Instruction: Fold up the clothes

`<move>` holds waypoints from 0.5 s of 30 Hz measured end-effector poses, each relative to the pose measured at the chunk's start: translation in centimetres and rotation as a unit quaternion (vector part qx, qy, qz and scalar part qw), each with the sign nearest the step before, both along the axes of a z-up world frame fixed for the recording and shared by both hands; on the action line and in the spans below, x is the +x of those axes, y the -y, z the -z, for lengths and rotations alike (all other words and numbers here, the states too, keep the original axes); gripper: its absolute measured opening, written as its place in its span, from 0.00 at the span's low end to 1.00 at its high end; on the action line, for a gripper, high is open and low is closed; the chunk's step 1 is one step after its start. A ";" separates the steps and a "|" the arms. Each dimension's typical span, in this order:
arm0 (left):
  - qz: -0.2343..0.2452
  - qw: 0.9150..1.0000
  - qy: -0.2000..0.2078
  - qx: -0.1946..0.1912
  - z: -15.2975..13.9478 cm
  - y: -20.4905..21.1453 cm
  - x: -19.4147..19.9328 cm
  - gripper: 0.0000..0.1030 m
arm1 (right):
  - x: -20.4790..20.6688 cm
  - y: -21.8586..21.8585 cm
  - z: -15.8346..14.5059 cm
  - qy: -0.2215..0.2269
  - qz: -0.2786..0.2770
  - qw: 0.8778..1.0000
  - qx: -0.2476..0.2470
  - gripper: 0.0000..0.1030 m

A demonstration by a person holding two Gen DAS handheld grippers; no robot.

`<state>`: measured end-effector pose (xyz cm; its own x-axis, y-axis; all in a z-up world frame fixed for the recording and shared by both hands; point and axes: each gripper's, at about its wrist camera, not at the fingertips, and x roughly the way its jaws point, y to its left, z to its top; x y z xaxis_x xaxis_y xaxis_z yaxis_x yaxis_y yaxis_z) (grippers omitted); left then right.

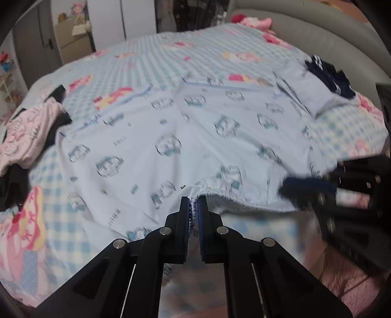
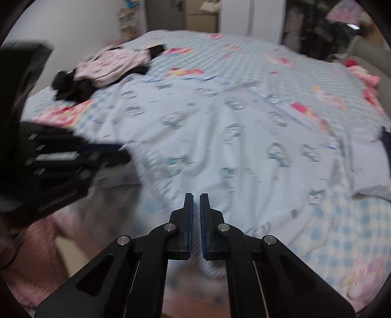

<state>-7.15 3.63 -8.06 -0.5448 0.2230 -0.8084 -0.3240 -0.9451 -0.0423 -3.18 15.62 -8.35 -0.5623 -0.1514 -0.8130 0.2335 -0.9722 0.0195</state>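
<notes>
Pale blue printed garment (image 1: 185, 137) spread flat across the bed (image 1: 151, 53), elastic waistband edge nearest the cameras, lifted slightly off the checked bedspread.

Left tongs (image 1: 193, 203) pinched on gathered waistband fabric, cloth bunched between the blue pads (image 1: 187, 220). In the right wrist view the same tongs appear as a dark blur (image 2: 80, 156) at the garment's left edge.

Right tongs (image 2: 196, 203) closed to a narrow slit. Own view does not clearly show cloth between the pads; waistband edge lies right at and under the tips. Left wrist view shows them (image 1: 308, 188) blurred at the garment's right waistband corner, seemingly gripping the fabric.

Pink printed clothing (image 1: 27, 137) and black clothing (image 1: 14, 186) piled at the bed's left side. Folded light blue piece (image 1: 310, 90) with a dark navy item (image 1: 330, 75) on top at the far right, near the grey headboard (image 1: 317, 31). Pink plush (image 1: 256, 22) near the headboard.
</notes>
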 end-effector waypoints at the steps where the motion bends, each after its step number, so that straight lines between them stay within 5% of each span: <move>1: 0.000 1.000 0.001 0.013 -0.1 0.3 -0.1 0.07 | 0.2 0.2 -0.2 0.002 -0.009 1.000 -0.006 0.05; 4: -0.010 0.999 0.005 0.038 0.4 0.8 -0.1 0.07 | 1.2 1.7 0.2 0.013 -0.036 0.999 -0.009 0.34; 5: -0.015 0.999 0.007 0.045 0.6 1.0 -0.1 0.07 | 1.4 2.1 0.6 0.013 -0.037 0.999 -0.003 0.36; 9: -0.033 0.997 0.006 0.071 0.9 1.3 0.1 0.07 | 0.7 1.9 2.1 0.015 0.003 1.000 0.019 0.36; 15: -0.032 0.996 0.018 0.082 1.7 1.3 0.7 0.07 | -0.3 1.5 1.6 -0.001 0.033 0.999 0.032 0.09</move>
